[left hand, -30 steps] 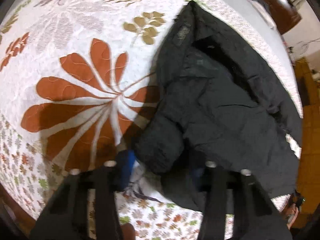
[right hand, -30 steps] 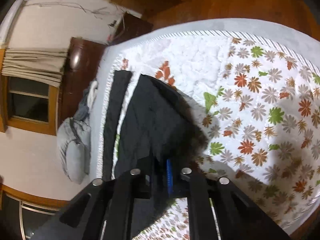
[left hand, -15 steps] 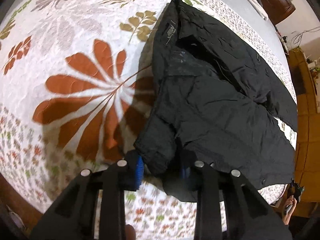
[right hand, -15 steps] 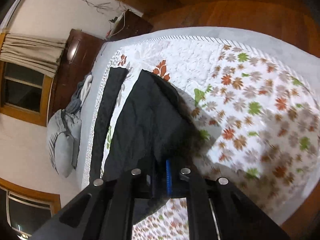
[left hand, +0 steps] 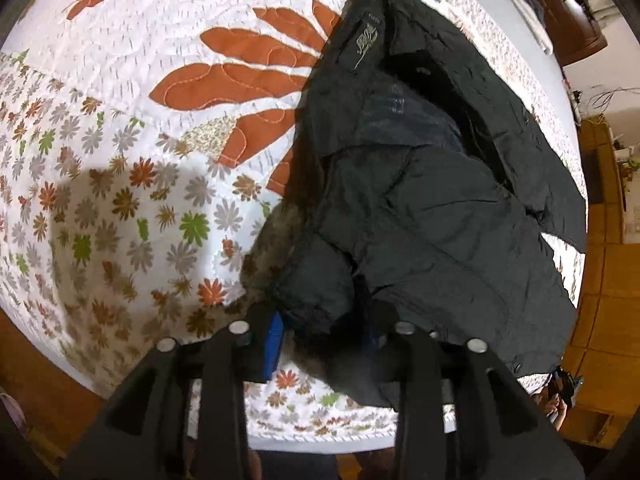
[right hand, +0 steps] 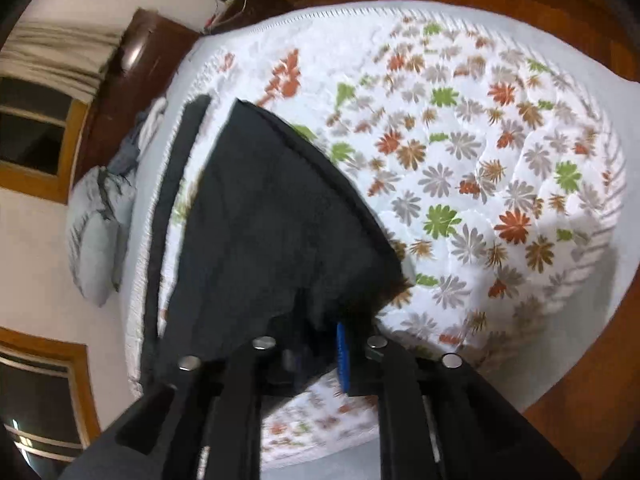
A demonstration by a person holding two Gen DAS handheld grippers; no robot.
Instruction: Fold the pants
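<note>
Your black pants (left hand: 432, 200) lie spread on the bed (left hand: 120, 184), over the flowered quilt, with the waistband and its woven label (left hand: 366, 46) at the far end and the legs running back towards you along the right side. That layout suits you: the long axis points away, so a fold can be carried lengthwise.

Your left hand-held gripper (left hand: 324, 336) sits at the near edge with a bunched fold of dark cloth between the blue pads (left hand: 274, 344). Its jaws are opening right now, and the fabric is still pressed in there, puffed up above the fingers. You took a thick bundle there, probably so both layers travel together.

Your right hand-held gripper (right hand: 316, 352) is at the near corner of the pants (right hand: 272, 216) in its own view, jaws opening too. The blue pad (right hand: 342, 354) stands clear on the right while a flap of cloth hangs between the fingers; whether it is still pinched, I cannot tell, the frame is smeared.

Both ends low over the quilt, both letting go: to my eye you are laying this edge down. A separate dark strip (right hand: 176, 184) lies just left of the pants, near the pillow (right hand: 98, 232). Mind the bunched hem; it may spring back when released.
</note>
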